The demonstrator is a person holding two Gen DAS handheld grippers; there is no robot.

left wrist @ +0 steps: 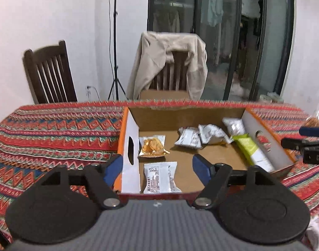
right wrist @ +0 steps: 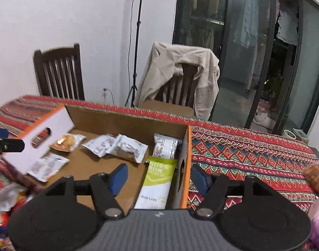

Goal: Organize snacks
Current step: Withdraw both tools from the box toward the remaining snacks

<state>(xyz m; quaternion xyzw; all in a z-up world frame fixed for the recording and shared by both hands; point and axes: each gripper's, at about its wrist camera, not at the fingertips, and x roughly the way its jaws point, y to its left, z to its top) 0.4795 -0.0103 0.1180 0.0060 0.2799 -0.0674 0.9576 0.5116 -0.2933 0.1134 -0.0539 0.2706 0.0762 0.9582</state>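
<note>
An open cardboard box [left wrist: 130, 129] with orange-and-white walls sits on the patterned tablecloth; it also shows in the right wrist view [right wrist: 185, 150]. Inside lie a clear-window cracker pack [left wrist: 152, 146], a white snack pack [left wrist: 160, 176], several white packs [left wrist: 201, 137] at the back, and a green-and-white bar [left wrist: 253, 151] along the right wall, also seen in the right wrist view [right wrist: 159, 179]. My left gripper [left wrist: 156, 168] is open, straddling the box's left wall near the front. My right gripper [right wrist: 159, 177] is open, straddling the right wall and the bar.
Two dark wooden chairs stand behind the table, one [left wrist: 172, 67] draped with a beige jacket. A tripod [left wrist: 115, 41] stands by the wall. Loose snack packs lie at the left [right wrist: 4, 196] and a bag of biscuits at the right [right wrist: 316, 175] of the table.
</note>
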